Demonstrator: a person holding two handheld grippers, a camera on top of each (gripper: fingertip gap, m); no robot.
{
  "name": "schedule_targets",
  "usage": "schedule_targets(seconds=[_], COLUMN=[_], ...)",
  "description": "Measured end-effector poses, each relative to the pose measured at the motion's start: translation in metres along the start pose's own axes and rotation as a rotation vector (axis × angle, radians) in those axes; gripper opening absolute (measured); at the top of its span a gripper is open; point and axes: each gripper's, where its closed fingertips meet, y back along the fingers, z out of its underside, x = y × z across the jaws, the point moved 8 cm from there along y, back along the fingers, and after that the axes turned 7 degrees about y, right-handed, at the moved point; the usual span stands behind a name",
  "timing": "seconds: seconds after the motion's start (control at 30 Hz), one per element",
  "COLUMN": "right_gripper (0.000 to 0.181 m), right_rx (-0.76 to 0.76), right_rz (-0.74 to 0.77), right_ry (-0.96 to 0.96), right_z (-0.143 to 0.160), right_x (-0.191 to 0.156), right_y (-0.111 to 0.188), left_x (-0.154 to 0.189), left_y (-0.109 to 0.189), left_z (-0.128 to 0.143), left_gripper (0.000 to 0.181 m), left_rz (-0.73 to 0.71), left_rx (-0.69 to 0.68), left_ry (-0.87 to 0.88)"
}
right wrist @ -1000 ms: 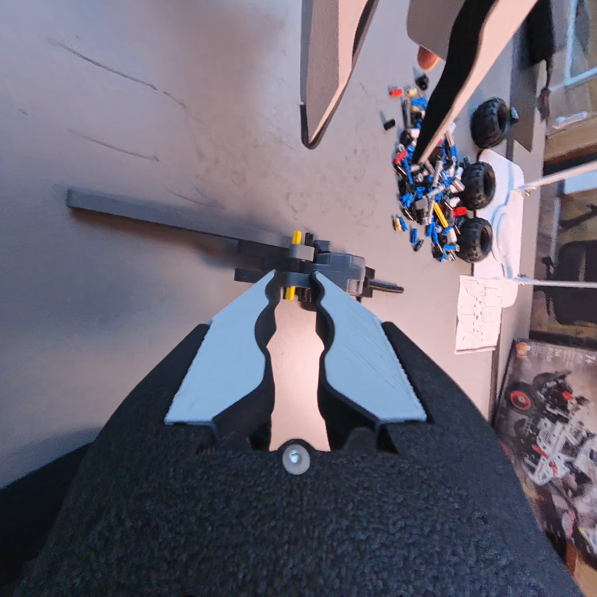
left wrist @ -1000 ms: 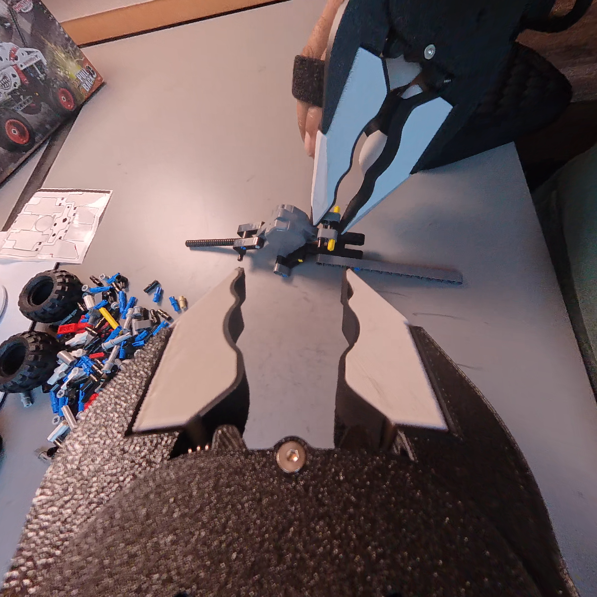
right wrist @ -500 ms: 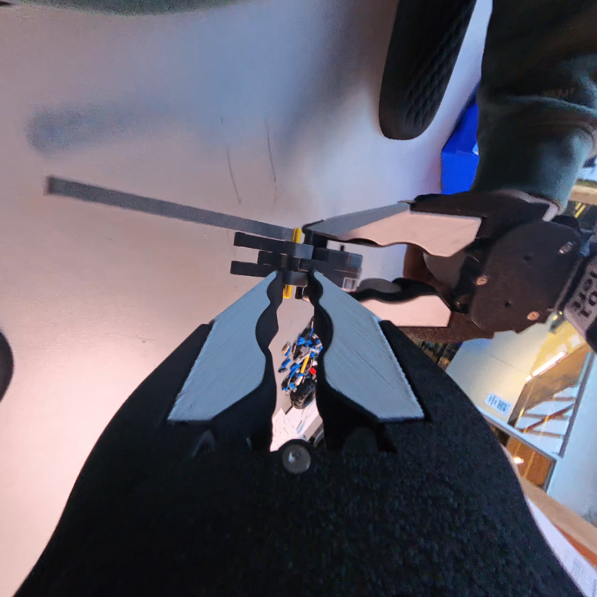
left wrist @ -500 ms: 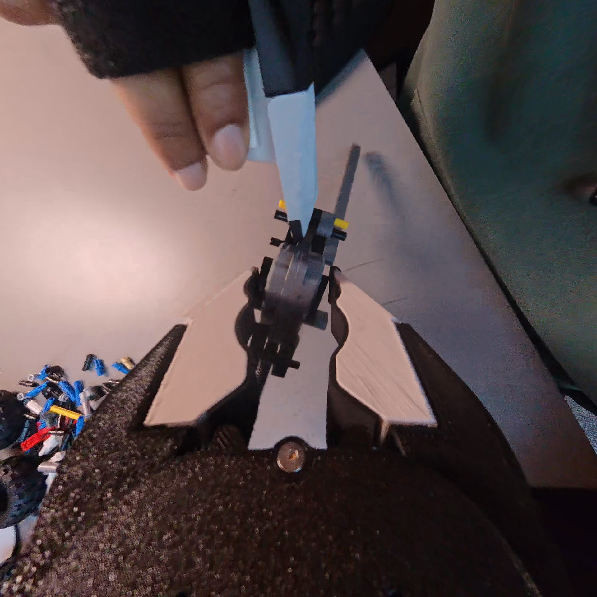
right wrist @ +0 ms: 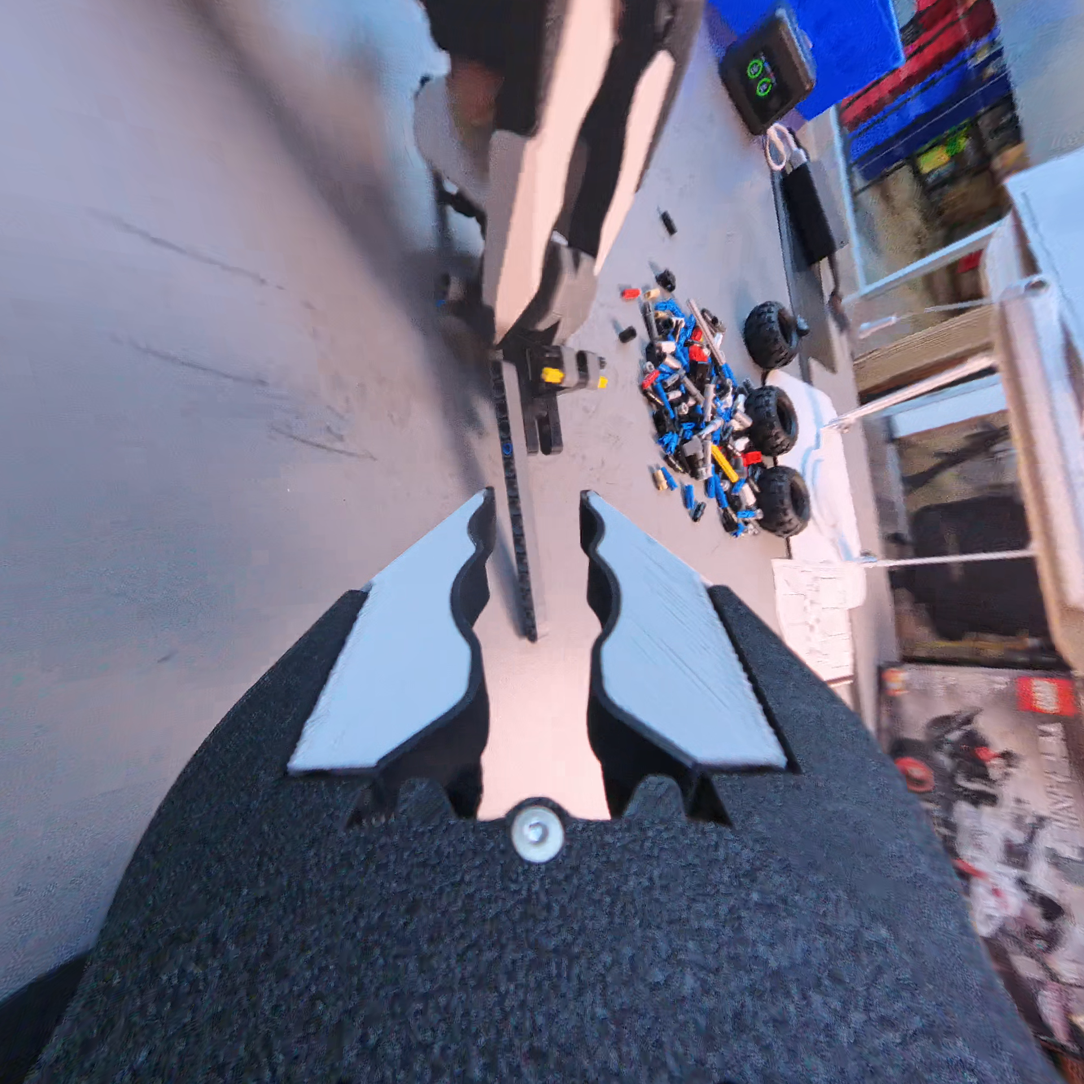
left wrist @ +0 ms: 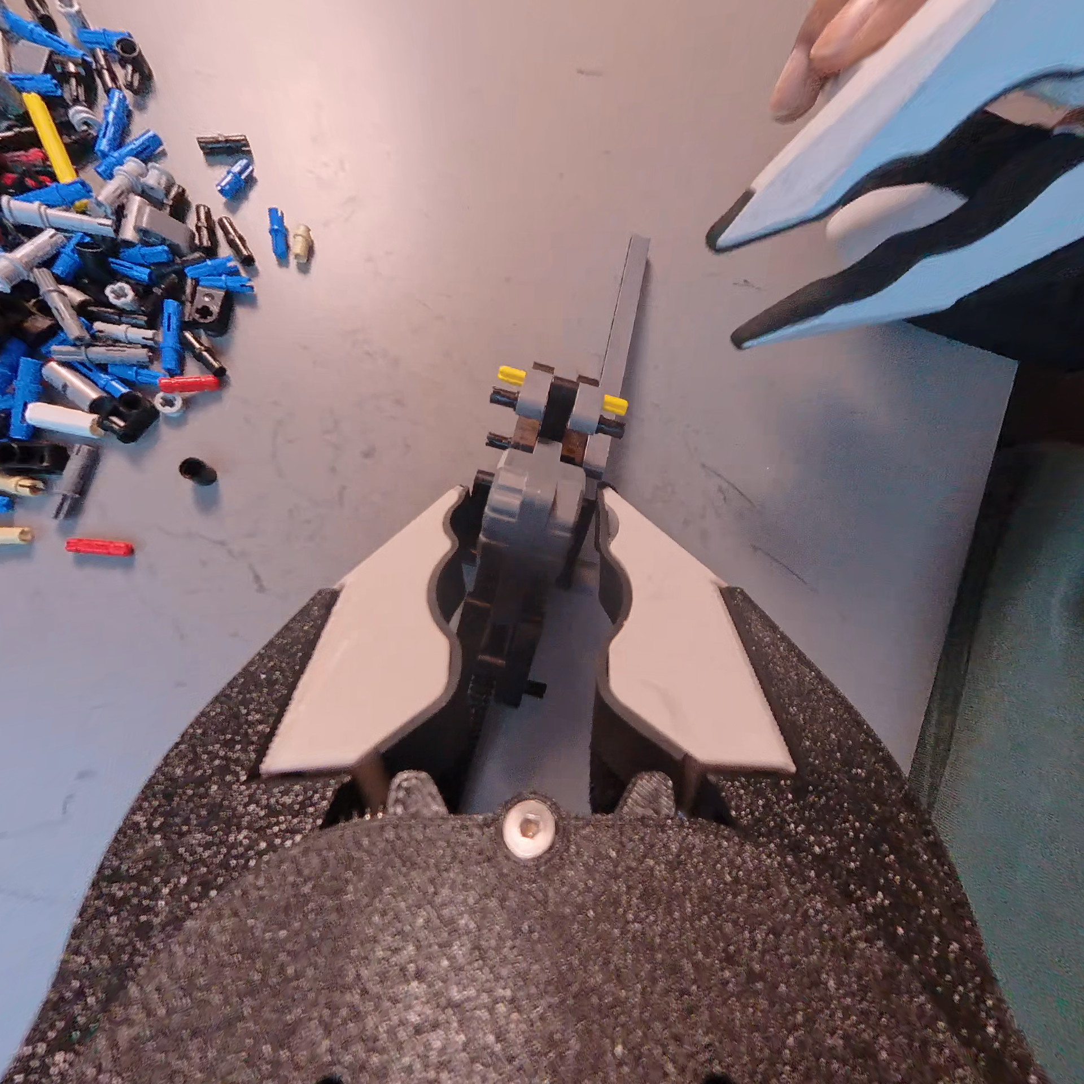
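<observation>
In the left wrist view, the left hand-held gripper (left wrist: 531, 498) sat clamped on the grey-and-black brick assembly (left wrist: 531, 522) at centre frame, low over the tabletop (left wrist: 410, 176). The assembly looked light, rigid and liable to pop apart at its pins, so the thick grey body seemed the soundest hold. The right hand-held gripper (left wrist: 727, 287) hovered at upper right, fingers apart. In the right wrist view, the right hand-held gripper (right wrist: 535, 498) stood apart and empty, straddling the assembly's long beam (right wrist: 516, 528) without touching; loose parts (right wrist: 698, 405) lay at right.
</observation>
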Motion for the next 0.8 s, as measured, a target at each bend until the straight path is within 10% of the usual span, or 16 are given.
schedule_targets(seconds=[0.4, 0.57, 0.8], right_gripper=[0.008, 0.006, 0.006], right_rx=[-0.04, 0.034, 0.004], right_rz=[0.182, -0.015, -0.333], right_ry=[0.33, 0.076, -0.302], right_z=[-0.012, -0.009, -0.001], right_x=[-0.015, 0.0, 0.017], right_y=[-0.043, -0.037, -0.037], left_x=[-0.004, -0.006, 0.02], left_y=[-0.002, 0.01, 0.035], left_z=[-0.006, -0.01, -0.02], left_gripper=[0.041, 0.048, 0.055], left_rz=[0.214, 0.306, 0.079], left_rx=[0.02, 0.087, 0.213], left_ry=[0.196, 0.148, -0.298])
